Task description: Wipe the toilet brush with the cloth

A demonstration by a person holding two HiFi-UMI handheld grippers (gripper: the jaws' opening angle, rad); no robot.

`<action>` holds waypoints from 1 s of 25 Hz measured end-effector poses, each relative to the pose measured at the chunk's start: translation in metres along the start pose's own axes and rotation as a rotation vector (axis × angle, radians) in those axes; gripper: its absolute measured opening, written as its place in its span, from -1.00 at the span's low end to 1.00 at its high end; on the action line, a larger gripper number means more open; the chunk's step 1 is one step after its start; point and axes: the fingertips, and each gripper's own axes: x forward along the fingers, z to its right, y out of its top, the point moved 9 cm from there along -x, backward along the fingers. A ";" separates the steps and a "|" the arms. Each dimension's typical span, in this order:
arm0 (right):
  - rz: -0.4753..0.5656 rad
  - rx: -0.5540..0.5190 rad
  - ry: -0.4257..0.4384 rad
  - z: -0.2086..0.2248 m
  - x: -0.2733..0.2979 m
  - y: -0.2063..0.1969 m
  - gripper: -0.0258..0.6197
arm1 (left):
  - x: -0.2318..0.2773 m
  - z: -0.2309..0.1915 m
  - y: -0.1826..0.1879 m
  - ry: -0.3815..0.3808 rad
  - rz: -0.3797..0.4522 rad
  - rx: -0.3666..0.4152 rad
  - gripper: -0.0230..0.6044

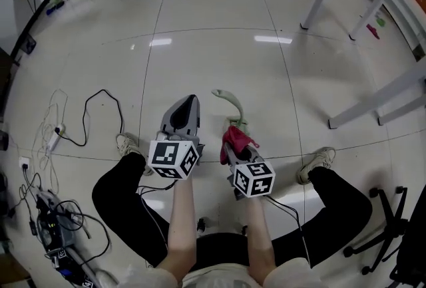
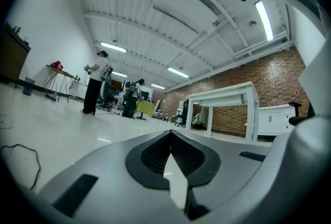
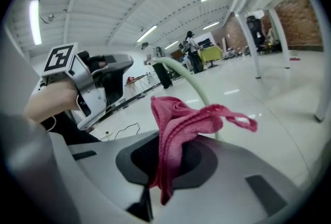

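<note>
right gripper (image 1: 234, 147) fingers pinch the cloth (image 3: 178, 124); left gripper (image 2: 170, 137) fingers are closed, empty. best to steady the toilet brush (image 1: 231, 102) at 12 o'clock from the cloth, then wipe along it.

My left claw (image 1: 192, 102) and right claw (image 1: 229, 147) are smooth grey shells with black textured pads (image 2: 155, 154) sunk in around the jaws. Each carries a white cube printed with black square markers, the left cube (image 1: 174, 159) and the right cube (image 1: 253, 179), and a thin cable (image 1: 287, 205) trails away below. I wear black trousers (image 1: 116, 197), pale worn trainers (image 1: 318, 161) and a light top (image 1: 213, 278) with short sleeves.
</note>
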 end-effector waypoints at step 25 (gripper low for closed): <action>0.448 -0.131 -0.109 -0.131 -0.285 -0.061 -0.82 | -0.293 0.156 0.013 -0.052 0.076 0.070 -0.92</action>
